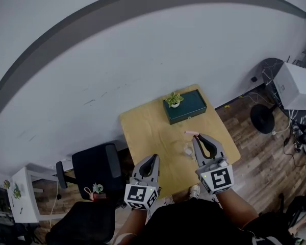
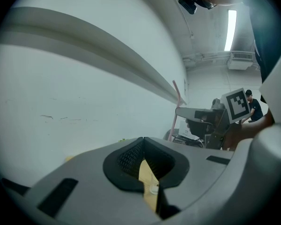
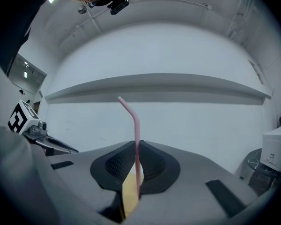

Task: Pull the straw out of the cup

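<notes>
Two grippers hover over the table (image 1: 143, 131). The right gripper (image 1: 196, 138) is clamped on the pink straw (image 3: 136, 144); the left gripper (image 1: 153, 158) is closed, empty. The clear cup (image 1: 188, 149) stands unheld at centre frame. With such a thin pinch, the straw could slip, or drag could topple that cup.

1. Straw (image 3: 136, 144): pink
2. Table (image 1: 143, 131): pale yellow wood
3. Box (image 1: 189, 109): dark green
4. Plant (image 1: 174, 99): green, white pot
5. Chair (image 1: 94, 170): black
6. Floor (image 1: 255, 152): brown planks
7. Wall (image 1: 143, 45): white, grey band
</notes>
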`<state>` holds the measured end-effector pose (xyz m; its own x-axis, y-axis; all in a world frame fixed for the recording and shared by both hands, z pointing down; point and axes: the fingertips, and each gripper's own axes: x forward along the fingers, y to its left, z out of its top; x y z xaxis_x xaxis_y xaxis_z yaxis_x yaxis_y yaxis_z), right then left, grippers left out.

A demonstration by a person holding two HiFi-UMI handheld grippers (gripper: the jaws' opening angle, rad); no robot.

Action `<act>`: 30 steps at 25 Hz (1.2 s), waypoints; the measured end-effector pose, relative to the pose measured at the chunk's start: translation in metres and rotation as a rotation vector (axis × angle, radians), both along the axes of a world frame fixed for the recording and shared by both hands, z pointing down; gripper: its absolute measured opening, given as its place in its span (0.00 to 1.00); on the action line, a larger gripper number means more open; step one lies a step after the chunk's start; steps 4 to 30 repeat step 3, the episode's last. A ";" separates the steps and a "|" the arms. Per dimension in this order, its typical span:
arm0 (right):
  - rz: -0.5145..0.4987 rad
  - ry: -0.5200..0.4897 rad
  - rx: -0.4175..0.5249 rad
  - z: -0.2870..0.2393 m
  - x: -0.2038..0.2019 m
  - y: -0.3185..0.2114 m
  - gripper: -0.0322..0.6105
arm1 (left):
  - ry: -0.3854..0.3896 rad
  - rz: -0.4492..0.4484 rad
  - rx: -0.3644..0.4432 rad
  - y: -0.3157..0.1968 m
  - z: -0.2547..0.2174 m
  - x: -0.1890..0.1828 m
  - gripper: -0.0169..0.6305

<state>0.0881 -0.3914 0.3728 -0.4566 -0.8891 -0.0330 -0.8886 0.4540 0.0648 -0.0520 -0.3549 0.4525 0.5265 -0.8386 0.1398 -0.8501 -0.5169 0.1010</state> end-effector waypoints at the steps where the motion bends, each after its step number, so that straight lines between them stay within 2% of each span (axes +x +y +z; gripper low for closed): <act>1: 0.000 0.003 0.001 0.000 0.001 0.001 0.12 | 0.000 -0.001 0.000 0.001 0.000 0.000 0.05; 30: 0.001 0.022 0.002 0.004 0.004 0.002 0.12 | -0.001 -0.001 -0.001 0.002 0.000 0.001 0.06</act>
